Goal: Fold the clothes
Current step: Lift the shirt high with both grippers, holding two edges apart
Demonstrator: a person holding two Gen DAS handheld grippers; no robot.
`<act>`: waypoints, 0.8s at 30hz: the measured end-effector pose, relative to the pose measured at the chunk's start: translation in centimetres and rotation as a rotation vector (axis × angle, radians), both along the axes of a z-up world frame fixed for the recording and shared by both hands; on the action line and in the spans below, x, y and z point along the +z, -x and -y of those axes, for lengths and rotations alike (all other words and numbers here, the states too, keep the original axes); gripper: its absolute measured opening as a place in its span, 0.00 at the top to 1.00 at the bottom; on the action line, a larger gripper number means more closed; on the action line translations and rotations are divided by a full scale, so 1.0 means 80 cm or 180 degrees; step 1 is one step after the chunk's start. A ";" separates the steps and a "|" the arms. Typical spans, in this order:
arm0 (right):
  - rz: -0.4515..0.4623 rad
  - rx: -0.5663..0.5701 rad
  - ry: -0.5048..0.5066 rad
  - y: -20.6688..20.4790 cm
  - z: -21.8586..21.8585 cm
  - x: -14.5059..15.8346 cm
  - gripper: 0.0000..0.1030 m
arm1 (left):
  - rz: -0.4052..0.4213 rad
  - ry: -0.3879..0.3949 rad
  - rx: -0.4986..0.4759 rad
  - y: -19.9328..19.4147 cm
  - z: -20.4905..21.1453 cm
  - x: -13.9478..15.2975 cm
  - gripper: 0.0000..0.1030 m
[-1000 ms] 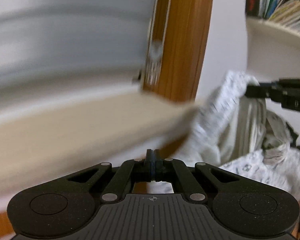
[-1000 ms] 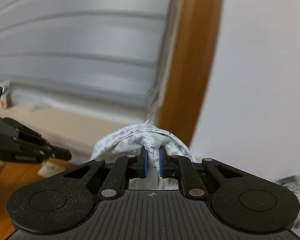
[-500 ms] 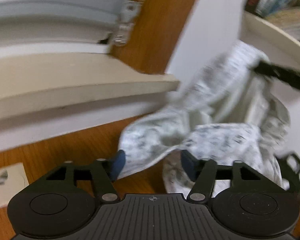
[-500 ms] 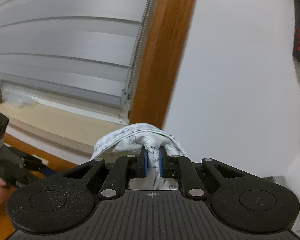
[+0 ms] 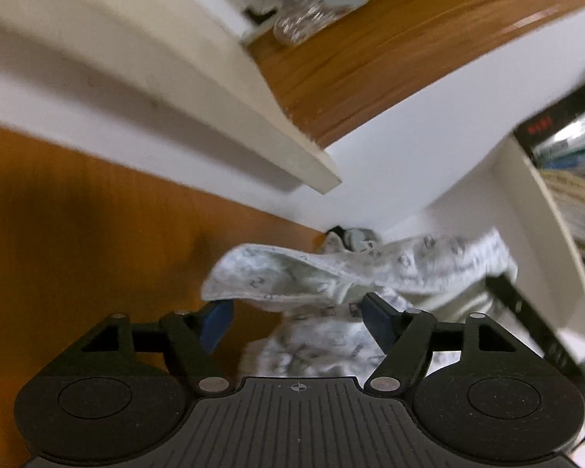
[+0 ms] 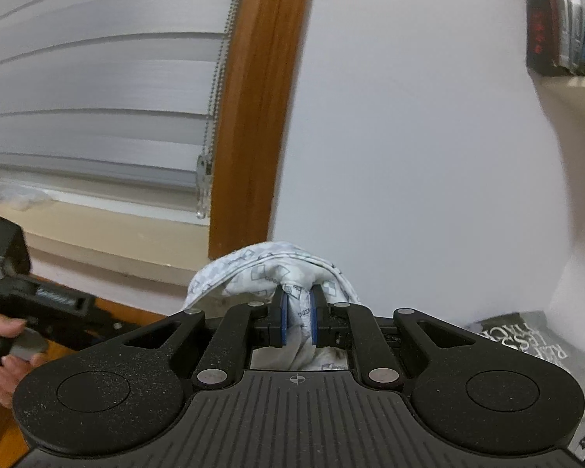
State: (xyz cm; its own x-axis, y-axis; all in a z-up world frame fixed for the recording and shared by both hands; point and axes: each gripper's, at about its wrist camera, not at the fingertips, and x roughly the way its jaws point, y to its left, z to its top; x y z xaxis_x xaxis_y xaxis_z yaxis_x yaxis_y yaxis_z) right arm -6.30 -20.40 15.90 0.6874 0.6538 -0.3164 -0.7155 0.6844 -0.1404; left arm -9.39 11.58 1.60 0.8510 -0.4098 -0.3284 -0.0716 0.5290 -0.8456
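Note:
A white garment with a small grey print (image 5: 331, 273) hangs bunched over the wooden table (image 5: 78, 234). My left gripper (image 5: 297, 321) is low in front of it with its jaws opening. The garment's loose lower edge lies between and just above the blue pads (image 5: 216, 321), which do not press on it. My right gripper (image 6: 298, 314) is shut on a raised fold of the same garment (image 6: 269, 269), holding it up. In the left wrist view, the right gripper (image 5: 495, 284) shows as a black bar at the garment's right end.
Behind stand a window blind (image 6: 97, 97), a wooden window frame (image 6: 253, 117), a pale sill (image 5: 175, 89) and a white wall. A bookshelf with books (image 5: 565, 156) is at the right. A grey printed cloth (image 6: 526, 343) lies low right. A hand (image 6: 7, 366) grips the left tool's handle.
The left gripper went from shut to wide open, rolled and sank toward the garment's lower edge. The right gripper shifted sideways, still shut on the fold.

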 end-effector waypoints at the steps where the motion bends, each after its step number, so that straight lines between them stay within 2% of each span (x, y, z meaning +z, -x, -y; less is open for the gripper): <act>1: 0.0000 -0.0001 -0.0011 -0.001 0.003 -0.002 0.88 | 0.0004 0.0095 0.0002 -0.005 0.003 -0.003 0.27; 5: -0.0015 0.0007 -0.0056 -0.003 0.017 -0.007 0.88 | -0.0054 0.0305 0.0035 -0.024 0.016 -0.010 0.27; 7: -0.0019 0.0011 -0.0074 -0.004 0.022 -0.010 0.88 | -0.0077 0.0348 0.0038 -0.034 0.020 -0.012 0.34; 9: -0.0014 0.0014 -0.0088 -0.006 0.026 -0.011 0.88 | -0.0118 0.0195 0.0016 -0.045 0.026 -0.007 0.66; 11: 0.0007 -0.0005 -0.0094 -0.008 0.027 -0.011 0.88 | -0.0084 -0.0007 -0.0069 -0.053 0.034 0.000 0.87; 13: 0.0030 -0.0049 -0.0086 -0.011 0.024 -0.007 0.89 | 0.0009 -0.0280 -0.0081 -0.055 0.042 0.016 0.90; 15: 0.0088 -0.0102 -0.0068 -0.011 0.023 0.005 0.89 | 0.0163 -0.0462 -0.0049 -0.050 0.041 0.048 0.91; 17: 0.0196 -0.0145 -0.0041 -0.006 0.023 0.026 0.89 | 0.0351 -0.0705 -0.0025 -0.045 0.035 0.096 0.91; 24: 0.0674 -0.0285 -0.0105 0.038 0.022 0.155 0.90 | 0.1036 -0.1518 0.0271 0.020 0.021 0.322 0.91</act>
State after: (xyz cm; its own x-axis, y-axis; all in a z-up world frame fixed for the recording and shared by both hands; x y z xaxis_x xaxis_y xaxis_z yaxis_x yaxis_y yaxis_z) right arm -9.34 -22.14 28.31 0.7919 0.5947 -0.1383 -0.6086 0.7506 -0.2573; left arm -10.98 9.86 27.38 0.9625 -0.2066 -0.1760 0.0930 0.8604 -0.5010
